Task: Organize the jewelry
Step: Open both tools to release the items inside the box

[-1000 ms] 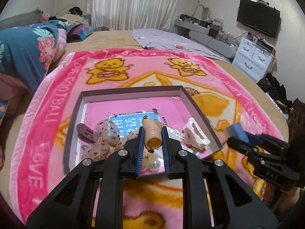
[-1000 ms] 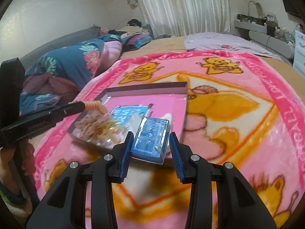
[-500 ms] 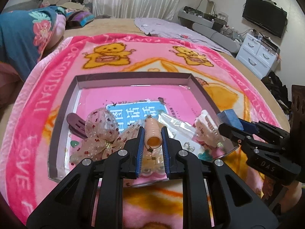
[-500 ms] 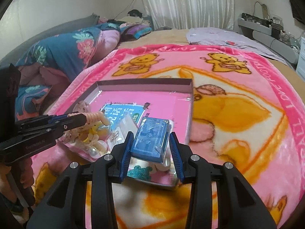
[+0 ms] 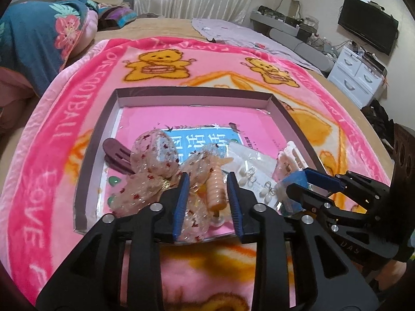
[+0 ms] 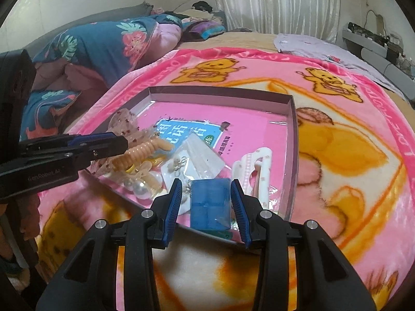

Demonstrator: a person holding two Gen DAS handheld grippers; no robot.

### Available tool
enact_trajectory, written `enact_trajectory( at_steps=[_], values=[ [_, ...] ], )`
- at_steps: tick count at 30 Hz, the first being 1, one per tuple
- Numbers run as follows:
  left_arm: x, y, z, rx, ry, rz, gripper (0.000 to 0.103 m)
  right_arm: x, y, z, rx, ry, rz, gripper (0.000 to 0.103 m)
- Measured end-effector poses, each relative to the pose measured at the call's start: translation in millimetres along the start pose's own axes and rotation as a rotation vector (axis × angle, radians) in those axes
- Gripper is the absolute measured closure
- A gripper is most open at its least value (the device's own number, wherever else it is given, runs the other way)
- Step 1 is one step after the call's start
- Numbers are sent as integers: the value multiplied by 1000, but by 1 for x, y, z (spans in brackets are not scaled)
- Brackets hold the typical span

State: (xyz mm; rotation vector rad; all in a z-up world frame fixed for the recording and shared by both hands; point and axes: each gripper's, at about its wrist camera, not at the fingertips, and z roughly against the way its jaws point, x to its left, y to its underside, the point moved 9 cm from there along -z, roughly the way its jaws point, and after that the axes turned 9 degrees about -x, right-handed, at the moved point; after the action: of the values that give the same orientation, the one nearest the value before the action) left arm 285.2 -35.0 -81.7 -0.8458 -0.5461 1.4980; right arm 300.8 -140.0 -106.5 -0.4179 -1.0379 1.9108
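A shallow box lid tray (image 5: 193, 92) (image 6: 291, 134) lies on the pink bear blanket and holds jewelry. My left gripper (image 5: 207, 178) is open; a peach coil hair tie (image 5: 216, 189) (image 6: 137, 153) lies loose between its fingers on the pile. A sheer dotted bow (image 5: 153, 160), a maroon clip (image 5: 116, 155), earring bags (image 5: 249, 163) (image 6: 197, 158) and a white claw clip (image 5: 291, 155) (image 6: 256, 171) lie in the tray. My right gripper (image 6: 205, 186) is open around a small blue box (image 6: 210, 203) (image 5: 295, 180) resting at the tray's near edge.
The pink blanket (image 5: 64, 119) covers a bed. A floral quilt (image 5: 33, 41) (image 6: 103, 44) is heaped at far left. A white dresser (image 5: 360, 77) and a TV (image 5: 368, 31) stand at right. A lilac cloth (image 5: 233, 33) lies beyond the blanket.
Both grippers moved down into the tray and opened. The coil hair tie and the blue box, held before, now lie loose between the fingers.
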Motion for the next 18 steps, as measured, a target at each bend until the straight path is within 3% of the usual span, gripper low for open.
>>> enact_trajectory(
  at_steps=[9, 13, 18],
  values=[
    [4, -1, 21, -17, -3, 12, 72, -2, -2, 23, -53, 15, -22, 40],
    [5, 0, 35, -24, 0, 18, 64, -8, -3, 45, -100, 57, -31, 15],
    [2, 5, 57, -43, 0, 11, 45, -10, -6, 76, -161, 88, -55, 5]
  ],
)
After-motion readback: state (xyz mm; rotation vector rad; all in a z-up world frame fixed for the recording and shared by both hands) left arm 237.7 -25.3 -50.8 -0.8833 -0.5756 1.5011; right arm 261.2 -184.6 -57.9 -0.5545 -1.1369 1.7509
